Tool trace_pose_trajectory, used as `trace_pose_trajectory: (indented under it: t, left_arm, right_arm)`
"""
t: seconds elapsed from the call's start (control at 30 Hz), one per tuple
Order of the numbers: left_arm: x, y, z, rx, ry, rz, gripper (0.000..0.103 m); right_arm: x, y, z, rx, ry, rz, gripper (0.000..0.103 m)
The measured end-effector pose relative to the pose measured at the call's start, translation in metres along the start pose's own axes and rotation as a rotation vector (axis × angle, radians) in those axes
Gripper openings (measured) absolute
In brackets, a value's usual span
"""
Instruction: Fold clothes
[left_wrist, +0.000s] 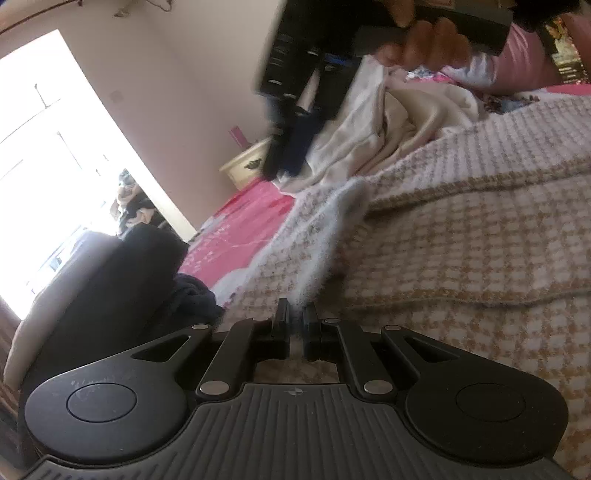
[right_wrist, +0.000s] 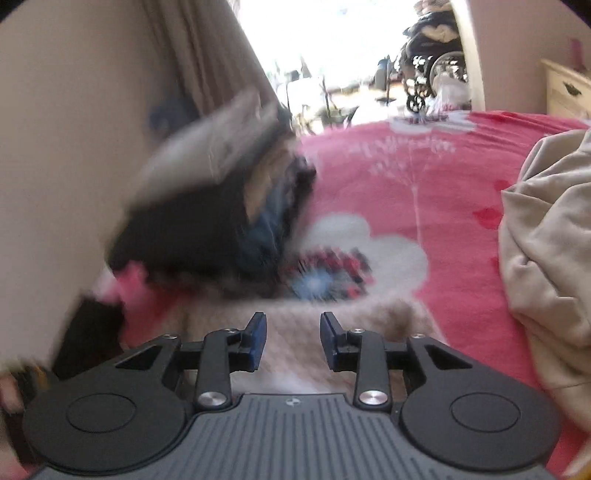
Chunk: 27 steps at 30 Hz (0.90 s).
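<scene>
A beige-and-white houndstooth knit garment (left_wrist: 461, 229) lies spread over the pink bed cover. My left gripper (left_wrist: 295, 314) is shut on a fuzzy white fold of that garment (left_wrist: 332, 240), which rises from between the fingers. In the right wrist view, my right gripper (right_wrist: 292, 334) is open and empty, its jaws apart, hovering just above the near edge of the same fuzzy beige garment (right_wrist: 295, 354). The right view is blurred by motion.
A cream garment (left_wrist: 388, 122) lies crumpled at the far side, also at the right edge of the right view (right_wrist: 546, 258). A stack of dark clothes (right_wrist: 207, 214) sits on the pink floral bed cover (right_wrist: 406, 177). A hand (left_wrist: 432, 40) shows at the top.
</scene>
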<state>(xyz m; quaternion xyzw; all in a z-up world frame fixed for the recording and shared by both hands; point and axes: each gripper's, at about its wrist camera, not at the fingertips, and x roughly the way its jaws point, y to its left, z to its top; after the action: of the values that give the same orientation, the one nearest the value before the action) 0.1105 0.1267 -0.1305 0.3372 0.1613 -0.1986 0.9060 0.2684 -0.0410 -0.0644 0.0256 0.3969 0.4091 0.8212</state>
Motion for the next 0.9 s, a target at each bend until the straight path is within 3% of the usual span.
trace_pose_trajectory:
  t: [0.17, 0.27, 0.33, 0.47, 0.6, 0.73, 0.83, 0.9]
  left_arm:
    - [-0.006, -0.005, -0.005, -0.010, 0.023, -0.055, 0.004]
    - [-0.014, -0.010, -0.005, 0.021, 0.038, -0.079, 0.006]
    - [-0.024, -0.002, 0.000, -0.021, 0.042, -0.097, 0.009]
    - [-0.038, 0.032, 0.013, -0.206, 0.010, -0.087, 0.009]
    - [-0.005, 0.055, 0.016, -0.343, 0.038, 0.001, 0.011]
    - [0.045, 0.052, -0.012, -0.365, 0.206, 0.059, 0.013]
    - [0.041, 0.051, -0.018, -0.380, 0.176, 0.073, 0.014]
    - [0.043, 0.053, -0.020, -0.395, 0.169, 0.070, 0.015]
  right_arm:
    - [0.046, 0.020, -0.031, -0.219, 0.106, -0.109, 0.032]
    - [0.064, 0.021, -0.061, -0.360, 0.091, -0.164, 0.032]
    - [0.061, 0.019, -0.063, -0.355, 0.075, -0.163, 0.032]
    - [0.058, 0.013, -0.066, -0.329, 0.059, -0.145, 0.032]
    - [0.060, 0.017, -0.070, -0.324, 0.032, -0.159, 0.032]
    - [0.058, 0.019, -0.077, -0.332, 0.000, -0.170, 0.032]
    - [0.046, 0.021, -0.068, -0.313, 0.002, -0.161, 0.030]
    - [0.033, 0.020, -0.057, -0.266, -0.056, -0.145, 0.029]
